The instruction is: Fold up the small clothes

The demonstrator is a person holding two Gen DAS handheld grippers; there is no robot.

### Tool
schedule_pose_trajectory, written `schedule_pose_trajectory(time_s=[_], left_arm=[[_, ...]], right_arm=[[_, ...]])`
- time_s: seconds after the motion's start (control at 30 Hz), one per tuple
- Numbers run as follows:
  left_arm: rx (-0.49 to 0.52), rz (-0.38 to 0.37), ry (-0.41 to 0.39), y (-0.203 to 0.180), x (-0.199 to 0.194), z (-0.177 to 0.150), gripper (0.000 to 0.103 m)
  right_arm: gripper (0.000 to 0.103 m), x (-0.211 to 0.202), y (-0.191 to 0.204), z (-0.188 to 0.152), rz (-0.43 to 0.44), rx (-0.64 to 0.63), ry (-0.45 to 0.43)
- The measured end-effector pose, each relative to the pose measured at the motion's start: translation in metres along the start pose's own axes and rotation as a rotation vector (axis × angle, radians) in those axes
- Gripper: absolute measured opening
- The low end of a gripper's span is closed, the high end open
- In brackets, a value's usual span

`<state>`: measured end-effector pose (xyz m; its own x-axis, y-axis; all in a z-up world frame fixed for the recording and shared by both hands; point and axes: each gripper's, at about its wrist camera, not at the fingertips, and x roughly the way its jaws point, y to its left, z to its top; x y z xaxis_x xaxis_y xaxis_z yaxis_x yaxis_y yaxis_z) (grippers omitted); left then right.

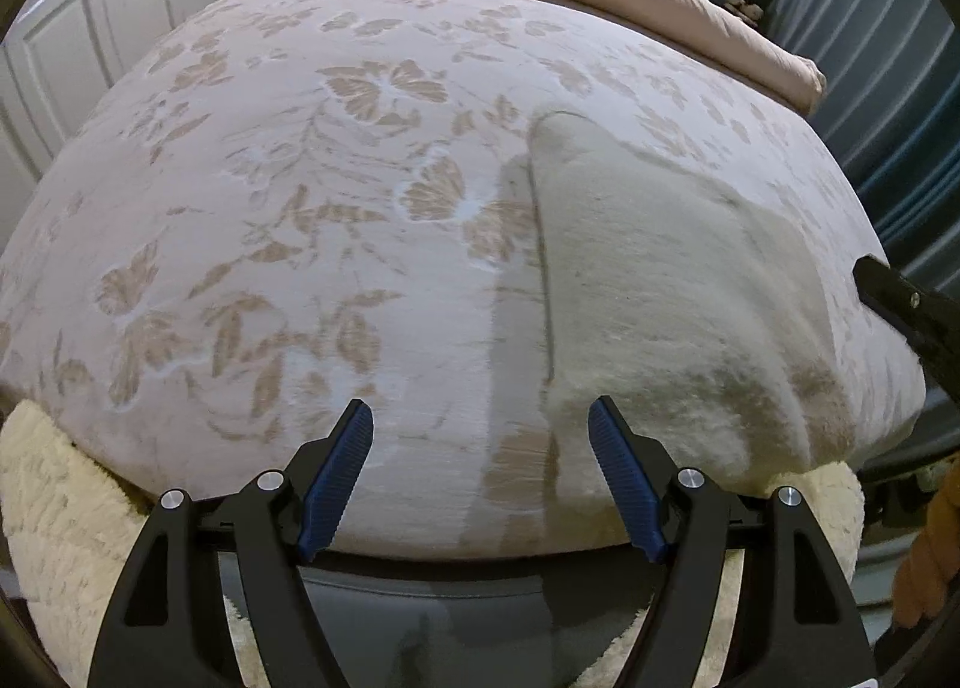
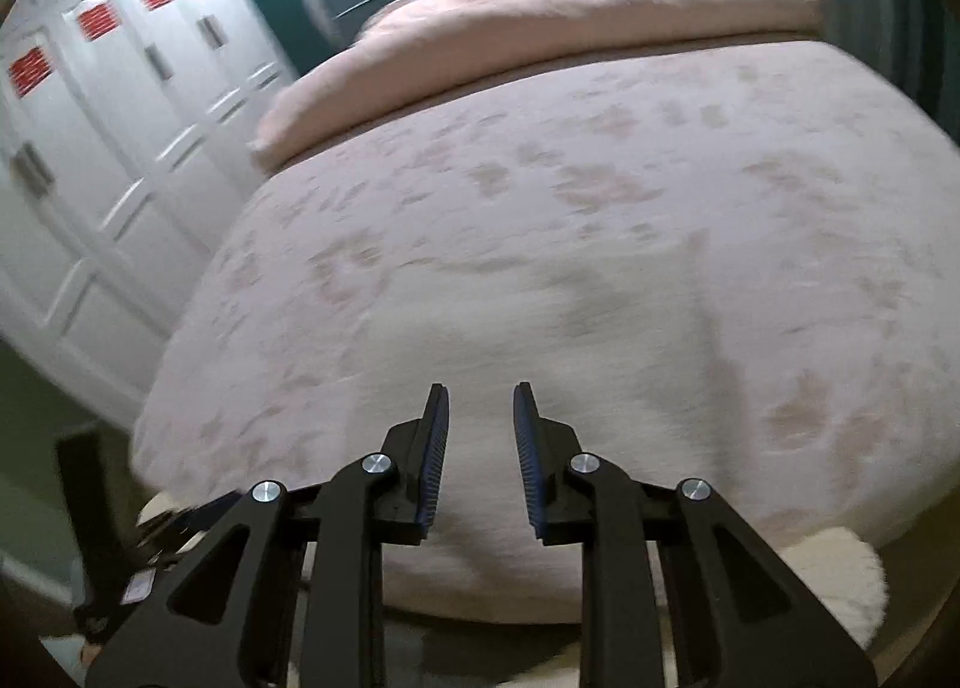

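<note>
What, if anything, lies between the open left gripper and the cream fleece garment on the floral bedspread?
Nothing visible does. The left gripper hangs open over the cream fleece garment's near left edge, with only bare pink floral bedspread beside it. The right gripper's black finger sits at the garment's far right side, not between them.

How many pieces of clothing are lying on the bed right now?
1. A cream fleecy garment lies flat on the floral bedspread, near the bed's front edge, ahead of the left hand-held gripper. Others may be hidden outside the views.
</note>
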<state>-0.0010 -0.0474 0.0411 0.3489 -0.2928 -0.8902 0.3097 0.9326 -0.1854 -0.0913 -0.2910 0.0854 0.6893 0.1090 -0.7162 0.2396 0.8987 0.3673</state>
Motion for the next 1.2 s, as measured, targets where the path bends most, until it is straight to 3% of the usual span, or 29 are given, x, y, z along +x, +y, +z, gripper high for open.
schedule_pose_trajectory(time_s=[0.1,0.13,0.17,0.27,0.33,0.4,0.47,0.5,0.53,0.6,0.67,0.73,0.77,0.83,0.87,0.97,1.03,1.1,1.13,1.2], left_arm=[[-0.015,0.001,-0.008,0.004,-0.003,0.002,0.072],[-0.017,-0.002,-0.014,0.005,-0.005,0.002,0.072],[-0.015,-0.004,-0.016,0.004,-0.006,0.003,0.072],[0.005,-0.014,-0.024,-0.002,-0.009,0.007,0.072],[0.023,-0.022,-0.036,-0.009,-0.01,0.01,0.072],[0.042,-0.051,-0.032,-0.02,-0.006,0.014,0.072],[0.068,-0.068,-0.017,-0.035,0.001,0.016,0.072],[0.082,-0.078,-0.013,-0.042,0.004,0.016,0.072],[0.097,-0.083,-0.014,-0.048,0.007,0.016,0.072],[0.132,-0.086,-0.012,-0.063,0.014,0.015,0.072],[0.159,-0.077,0.001,-0.076,0.023,0.016,0.072],[0.167,-0.076,0.01,-0.084,0.031,0.016,0.072],[0.169,-0.062,0.019,-0.088,0.035,0.017,0.072],[0.183,-0.029,0.009,-0.093,0.04,0.018,0.072],[0.193,-0.011,0.004,-0.096,0.042,0.02,0.072],[0.197,0.011,0.004,-0.099,0.045,0.022,0.072],[0.192,0.018,0.002,-0.099,0.047,0.022,0.073],[0.2,0.042,0.004,-0.103,0.051,0.022,0.073],[0.207,0.044,0.004,-0.105,0.053,0.021,0.073],[0.235,0.07,-0.004,-0.111,0.055,0.02,0.075]], right_arm=[[0.022,0.059,0.019,-0.022,0.101,-0.013,0.174],[0.023,0.095,0.021,-0.041,0.084,-0.017,0.275],[0.022,0.111,0.024,-0.05,0.073,-0.036,0.295],[0.023,0.103,0.032,-0.045,0.085,-0.069,0.263],[0.023,0.074,0.019,-0.027,0.122,0.013,0.207],[0.023,0.046,-0.001,-0.017,0.1,0.061,0.129],[0.035,0.018,-0.029,-0.012,-0.014,0.09,0.05],[0.05,0.013,-0.042,-0.01,-0.067,0.102,0.033],[0.053,0.009,-0.059,-0.009,-0.133,0.119,0.023],[0.054,0.013,-0.08,-0.007,-0.159,0.151,0.035],[0.062,0.031,-0.1,-0.003,-0.127,0.2,0.06],[0.063,0.049,-0.105,0.003,-0.124,0.218,0.085],[0.06,0.066,-0.108,0.005,-0.11,0.214,0.121],[0.022,0.077,-0.108,0.011,-0.079,0.211,0.15],[0.022,0.073,-0.103,0.017,-0.063,0.2,0.138],[0.019,0.034,-0.086,0.033,-0.011,0.141,-0.009],[0.019,0.027,-0.086,0.033,-0.007,0.145,-0.037],[0.019,0.056,-0.096,0.022,-0.101,0.115,0.041],[0.02,0.087,-0.106,0.01,-0.183,0.096,0.158],[0.021,0.094,-0.11,0.006,-0.165,0.136,0.149]])
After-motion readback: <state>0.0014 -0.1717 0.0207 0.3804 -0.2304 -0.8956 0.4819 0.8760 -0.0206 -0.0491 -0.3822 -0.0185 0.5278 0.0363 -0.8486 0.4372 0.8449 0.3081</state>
